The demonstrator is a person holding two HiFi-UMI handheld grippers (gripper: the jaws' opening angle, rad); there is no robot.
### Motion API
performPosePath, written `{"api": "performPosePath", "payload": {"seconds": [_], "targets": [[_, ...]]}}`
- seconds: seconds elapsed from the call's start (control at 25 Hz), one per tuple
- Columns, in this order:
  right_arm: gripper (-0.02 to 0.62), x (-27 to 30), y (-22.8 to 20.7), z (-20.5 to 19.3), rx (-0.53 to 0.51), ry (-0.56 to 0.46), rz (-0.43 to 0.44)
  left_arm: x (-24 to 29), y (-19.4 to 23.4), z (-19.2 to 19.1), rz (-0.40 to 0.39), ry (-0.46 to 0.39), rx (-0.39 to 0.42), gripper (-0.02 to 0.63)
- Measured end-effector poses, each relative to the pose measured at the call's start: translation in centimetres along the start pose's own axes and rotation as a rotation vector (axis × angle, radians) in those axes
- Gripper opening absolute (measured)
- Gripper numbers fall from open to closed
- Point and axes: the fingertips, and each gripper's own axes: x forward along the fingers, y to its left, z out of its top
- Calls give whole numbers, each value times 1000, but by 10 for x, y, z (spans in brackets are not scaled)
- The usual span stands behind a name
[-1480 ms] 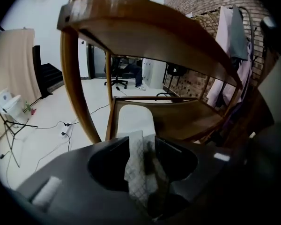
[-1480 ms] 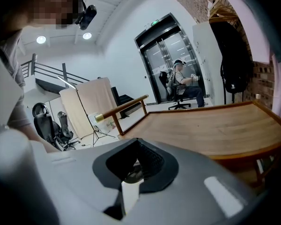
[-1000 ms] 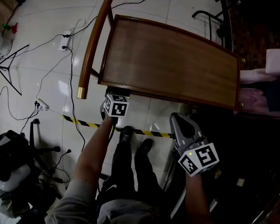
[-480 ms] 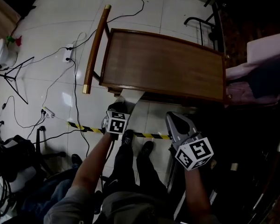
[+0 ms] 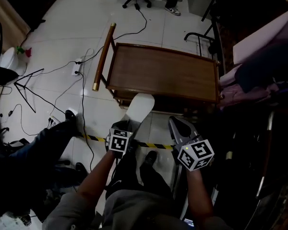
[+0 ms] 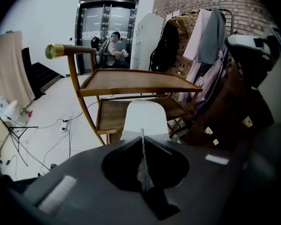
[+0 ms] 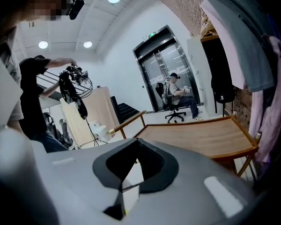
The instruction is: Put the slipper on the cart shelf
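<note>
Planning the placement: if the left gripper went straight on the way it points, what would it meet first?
Probably the cart's lower shelf: the left gripper, shut on the white slipper, points at it beneath the top shelf, though depth is unclear.

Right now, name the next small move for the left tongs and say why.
Probably ease the left tongs forward toward the cart. They are shut on the white slipper, which hangs in the air at the cart's near edge, resting on neither shelf; the top shelf looks bare.
</note>
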Motion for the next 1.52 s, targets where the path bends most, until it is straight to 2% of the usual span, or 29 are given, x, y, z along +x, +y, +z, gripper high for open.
{"api": "performPosePath", "payload": {"seconds": [0.12, 0.28, 0.52, 0.68, 0.88, 1.12, 1.28, 1.52], "targets": [[0, -13, 9, 13, -17, -24, 13, -36, -13, 6, -5, -54, -2, 17], [0, -28, 20, 35, -42, -69, 13, -78, -25, 35, -27, -157, 34, 15], [0, -52, 34, 53, -46, -125, -62, -124, -41, 91, -110, -280, 111, 15], [0, -65, 47, 57, -53, -158, -150, -143, -51, 122, -196, -327, 185, 15], [0, -101, 73, 63, -55, -223, -336, -164, -76, 151, -365, -361, 321, 15], [0, -163, 99, 48, -39, -272, -536, -196, -127, 139, -556, -356, 456, 15], [0, -214, 114, 25, -3, -291, -677, -211, -175, 111, -693, -315, 549, 15], [0, -289, 132, -14, 65, -323, -829, -235, -243, 60, -843, -251, 666, 15]]}}
